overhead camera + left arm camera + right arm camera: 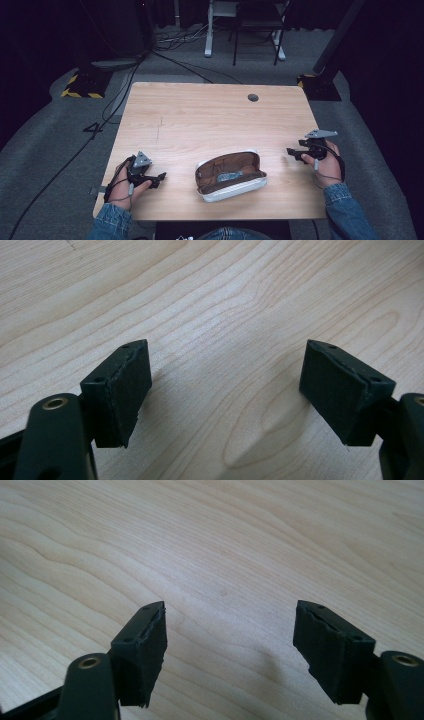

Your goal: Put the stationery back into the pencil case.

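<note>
1. High view: an open pouch (230,175) lies on the surface (210,115) between both hand-held grippers.
2. Left hand-held gripper (161,176) and right hand-held gripper (290,152): jaws apart, empty.
3. Risk: a one-sided grab could drag the pouch, spilling its contents.

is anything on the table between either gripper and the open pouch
Nothing visible: bare wood lies between the left gripper and the open pouch, and between the right gripper and it. Both sets of jaws stand open and empty.

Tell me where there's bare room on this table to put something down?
The whole far half of the table is bare, up to the small round hole. Strips between the open pouch and each claw are free too. The near middle is crowded by the pouch.
</note>
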